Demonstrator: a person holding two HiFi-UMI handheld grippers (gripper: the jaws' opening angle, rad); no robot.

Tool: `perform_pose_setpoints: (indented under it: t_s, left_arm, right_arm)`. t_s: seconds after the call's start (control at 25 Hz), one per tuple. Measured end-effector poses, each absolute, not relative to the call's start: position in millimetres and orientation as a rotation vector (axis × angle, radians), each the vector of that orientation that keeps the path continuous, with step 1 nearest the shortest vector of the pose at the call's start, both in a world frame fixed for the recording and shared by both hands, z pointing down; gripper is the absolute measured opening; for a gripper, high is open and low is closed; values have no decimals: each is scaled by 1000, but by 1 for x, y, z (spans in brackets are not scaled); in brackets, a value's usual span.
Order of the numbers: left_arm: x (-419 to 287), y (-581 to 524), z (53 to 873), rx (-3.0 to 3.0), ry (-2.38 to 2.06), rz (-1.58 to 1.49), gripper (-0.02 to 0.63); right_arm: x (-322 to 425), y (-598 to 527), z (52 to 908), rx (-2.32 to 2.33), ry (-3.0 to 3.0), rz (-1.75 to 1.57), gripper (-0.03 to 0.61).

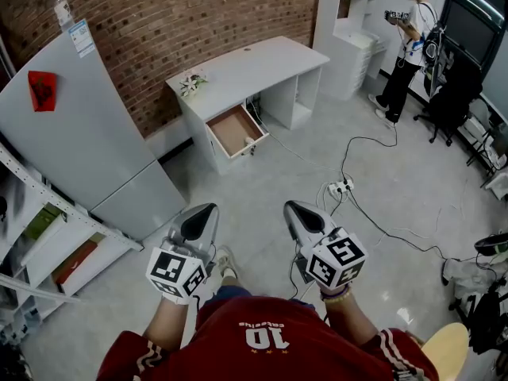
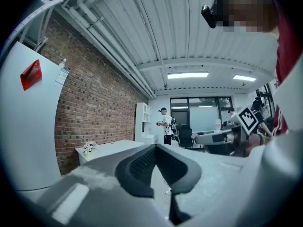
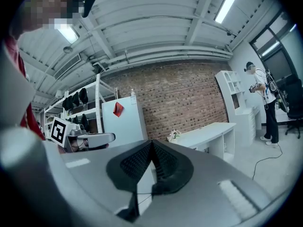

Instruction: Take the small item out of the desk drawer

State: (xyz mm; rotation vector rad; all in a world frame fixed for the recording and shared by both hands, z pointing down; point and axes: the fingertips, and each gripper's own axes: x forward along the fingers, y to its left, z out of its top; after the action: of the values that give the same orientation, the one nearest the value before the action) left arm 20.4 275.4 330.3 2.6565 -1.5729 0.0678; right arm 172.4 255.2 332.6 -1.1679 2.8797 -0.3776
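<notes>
A white desk (image 1: 262, 62) stands against the brick wall, well ahead of me. Its drawer (image 1: 234, 129) is pulled open and shows a brown inside. I cannot make out a small item in it from here. My left gripper (image 1: 205, 209) and right gripper (image 1: 292, 206) hang side by side in front of my chest, far short of the desk. Both are shut with nothing between the jaws. In the left gripper view the left gripper (image 2: 156, 146) has its jaws closed together, pointing towards the desk (image 2: 113, 148). The right gripper (image 3: 151, 142) looks the same in its own view.
A grey fridge (image 1: 71, 133) stands at the left beside a metal shelf rack (image 1: 48, 244). Small flowers (image 1: 192, 82) sit on the desk's left end. A power strip (image 1: 341, 186) and cables lie on the floor to the right. Another person (image 1: 409, 46) stands at the back right by white cabinets (image 1: 353, 54).
</notes>
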Motion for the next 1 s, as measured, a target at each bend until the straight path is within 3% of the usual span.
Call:
perform_pose_setpoints:
  t_s: [1.0]
  left_arm:
    - [-45, 209, 342, 2588, -1541, 60, 3]
  right_arm:
    - [123, 195, 351, -1231, 2876, -471, 2]
